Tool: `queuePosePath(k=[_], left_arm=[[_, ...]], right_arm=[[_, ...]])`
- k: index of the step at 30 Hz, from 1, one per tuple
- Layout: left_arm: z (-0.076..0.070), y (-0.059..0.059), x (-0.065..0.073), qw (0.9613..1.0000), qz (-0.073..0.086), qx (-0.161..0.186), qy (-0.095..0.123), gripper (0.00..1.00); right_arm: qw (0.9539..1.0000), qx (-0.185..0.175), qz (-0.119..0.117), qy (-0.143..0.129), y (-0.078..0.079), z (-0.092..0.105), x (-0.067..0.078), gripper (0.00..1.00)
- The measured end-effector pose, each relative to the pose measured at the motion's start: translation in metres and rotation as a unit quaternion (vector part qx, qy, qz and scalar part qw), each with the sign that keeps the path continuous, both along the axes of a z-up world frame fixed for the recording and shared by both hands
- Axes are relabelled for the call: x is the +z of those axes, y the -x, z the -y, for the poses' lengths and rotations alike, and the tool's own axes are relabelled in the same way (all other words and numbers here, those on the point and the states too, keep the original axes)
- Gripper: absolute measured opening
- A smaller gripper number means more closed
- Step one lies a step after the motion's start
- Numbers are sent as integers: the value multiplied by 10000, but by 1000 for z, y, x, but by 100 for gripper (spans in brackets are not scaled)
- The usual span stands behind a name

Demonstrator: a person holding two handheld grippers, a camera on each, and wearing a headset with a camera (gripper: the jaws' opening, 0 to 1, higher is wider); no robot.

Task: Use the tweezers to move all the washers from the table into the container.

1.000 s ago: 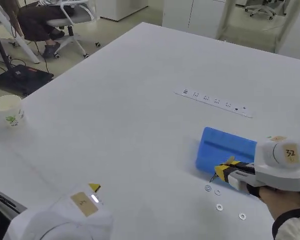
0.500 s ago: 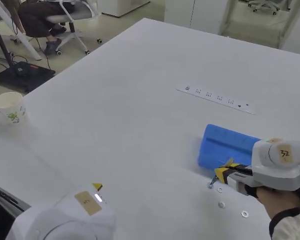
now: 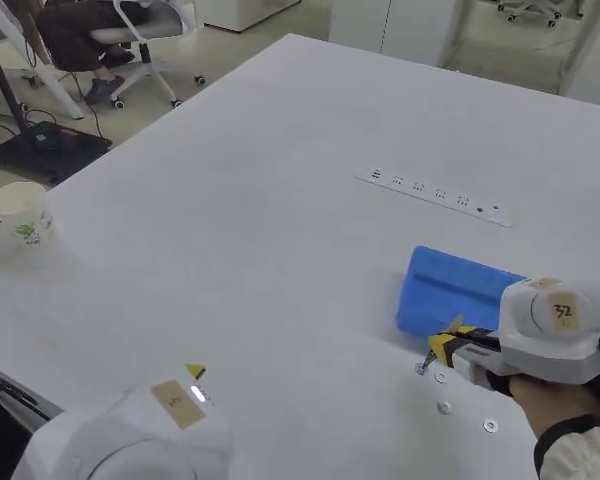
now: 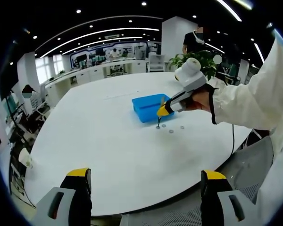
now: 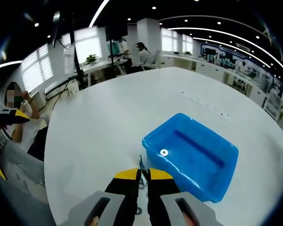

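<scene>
- Right gripper (image 3: 442,345): just beside the near edge of the container (image 3: 450,285), held in a hand (image 3: 555,400). In the right gripper view its yellow-tipped jaws are squeezed close on the tweezers (image 5: 141,164), almost no gap.
- Tweezers stick out past the jaws and angle down to the table (image 3: 260,200), with the tip just off the container's near-left corner.
- Tweezer arms look pressed together into one thin line. Cannot tell if a washer is pinched at the tip; too small.
- Container: blue, open top, on the table. One washer (image 5: 164,152) lies inside, on the floor near the wall closest to the gripper.
- Loose washers (image 3: 444,407): three flat on the table near the container's near side, spread in a loose row. The closest is just beside the tweezer tip.
- Left gripper (image 4: 145,176): well apart from the container at the table's near edge, jaws spread wide with nothing between them. Its view shows the container, the washers and the right gripper further across the table.
- Power strip (image 3: 435,192): flat on the table beyond the container's far side, apart from it.
- Paper cup (image 3: 18,215): upright, well apart from the container, far to its left.
</scene>
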State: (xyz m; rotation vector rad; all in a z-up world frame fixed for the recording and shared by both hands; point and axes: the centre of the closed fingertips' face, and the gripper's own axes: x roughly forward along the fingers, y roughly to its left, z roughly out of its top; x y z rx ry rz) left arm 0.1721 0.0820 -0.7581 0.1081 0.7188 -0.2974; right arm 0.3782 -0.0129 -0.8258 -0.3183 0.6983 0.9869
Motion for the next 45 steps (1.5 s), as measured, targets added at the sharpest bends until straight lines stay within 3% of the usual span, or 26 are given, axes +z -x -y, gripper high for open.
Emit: queuePosePath(k=[9,21,45], left_arm=[[1,0,1,10000,12,-22,-21,99],[1,1,4,10000,66,-32,-40,99],[3,-5,6,9998,121,-148,-111,99]], right_arm=[[10000,26,82,36,1,0,0,2],[9999,-19,-38,94,0,1,3,1],[9997,-4,110,-238,8,-1,46,1]])
